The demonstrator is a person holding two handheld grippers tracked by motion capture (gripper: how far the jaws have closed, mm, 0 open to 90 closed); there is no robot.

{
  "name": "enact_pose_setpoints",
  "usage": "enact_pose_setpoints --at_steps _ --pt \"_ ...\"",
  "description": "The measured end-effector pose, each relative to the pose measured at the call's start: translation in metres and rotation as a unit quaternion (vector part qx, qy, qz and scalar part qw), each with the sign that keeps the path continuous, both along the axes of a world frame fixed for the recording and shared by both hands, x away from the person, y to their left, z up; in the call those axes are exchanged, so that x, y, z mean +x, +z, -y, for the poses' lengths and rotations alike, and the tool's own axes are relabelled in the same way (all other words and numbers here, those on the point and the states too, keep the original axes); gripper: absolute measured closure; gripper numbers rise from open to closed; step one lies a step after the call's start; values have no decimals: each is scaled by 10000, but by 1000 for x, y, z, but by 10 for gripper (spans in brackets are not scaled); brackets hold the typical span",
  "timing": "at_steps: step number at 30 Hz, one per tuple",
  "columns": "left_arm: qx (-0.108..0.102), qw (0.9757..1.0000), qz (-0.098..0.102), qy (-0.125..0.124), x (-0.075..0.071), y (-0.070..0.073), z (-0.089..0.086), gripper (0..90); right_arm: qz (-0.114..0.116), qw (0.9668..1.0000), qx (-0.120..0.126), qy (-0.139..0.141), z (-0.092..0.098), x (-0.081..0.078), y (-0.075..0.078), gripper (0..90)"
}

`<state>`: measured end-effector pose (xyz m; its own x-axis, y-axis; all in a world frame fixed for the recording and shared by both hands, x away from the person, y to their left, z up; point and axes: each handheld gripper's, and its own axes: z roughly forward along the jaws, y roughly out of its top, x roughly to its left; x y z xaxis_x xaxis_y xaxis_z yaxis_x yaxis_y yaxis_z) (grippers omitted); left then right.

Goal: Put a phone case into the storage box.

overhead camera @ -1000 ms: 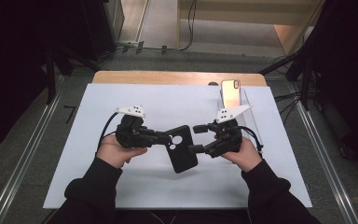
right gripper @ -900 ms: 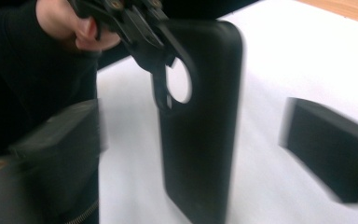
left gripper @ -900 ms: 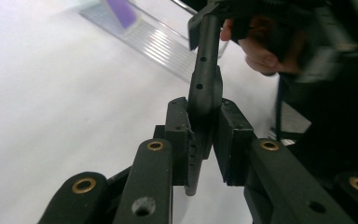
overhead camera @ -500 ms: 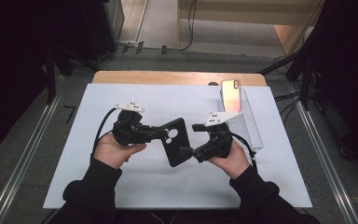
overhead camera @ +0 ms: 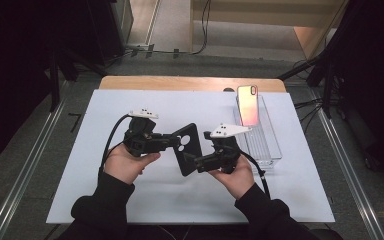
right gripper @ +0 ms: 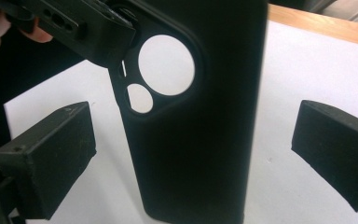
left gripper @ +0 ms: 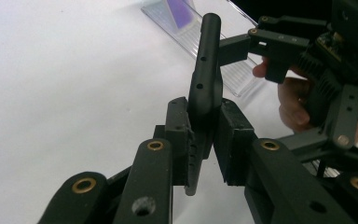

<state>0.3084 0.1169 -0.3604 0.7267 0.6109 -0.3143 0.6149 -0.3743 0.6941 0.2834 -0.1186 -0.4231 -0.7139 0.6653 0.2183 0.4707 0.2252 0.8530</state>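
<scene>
Black flexible phone case with round camera cutouts [overhead camera: 187,149] held in air above mid desk, near front edge. Left gripper [left gripper: 204,135] clamped on case's edge; right gripper [right gripper: 193,154] jaws wide, straddling case untouched, just opened. Light, bendy, likely twists; grip thick side rims.

In the right gripper view, a black phone case [right gripper: 200,140] with 2 round camera holes is seen upright between the 2 wide-apart pads [right gripper: 51,158] of the right gripper [right gripper: 193,161], untouched by them, while its top corner is clamped by the left gripper [right gripper: 74,23] above the white board [right gripper: 298,70].
</scene>
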Motion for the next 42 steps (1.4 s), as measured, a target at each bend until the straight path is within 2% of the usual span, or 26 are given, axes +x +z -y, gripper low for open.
enact_pose_setpoints --at_steps 6,10,20,25,28,39,42 --pt "-16 10000 -14 49 -2 -1 5 775 -27 9999 -77 -115 -10 -1 -3 10" --pt "3 10000 -23 43 -3 -3 9 775 -31 9998 -47 -199 -13 -1 -3 31" --pt "-67 9999 -57 71 -5 -5 14 775 -81 9993 -191 -318 -17 1 -7 52" --pt "-37 10000 -2 81 -7 -5 16 775 -68 9990 -187 -401 -16 2 -7 107" --pt "-49 9999 -11 87 -7 -5 16 774 18 9990 -248 -378 -16 1 -7 118" --pt "-24 9999 -15 166 -7 -5 17 774 -40 9989 -204 -410 -18 3 -8 111" --pt "-63 9997 -94 226 -7 -5 18 774 -44 9989 -210 -423 -19 3 -8 111"
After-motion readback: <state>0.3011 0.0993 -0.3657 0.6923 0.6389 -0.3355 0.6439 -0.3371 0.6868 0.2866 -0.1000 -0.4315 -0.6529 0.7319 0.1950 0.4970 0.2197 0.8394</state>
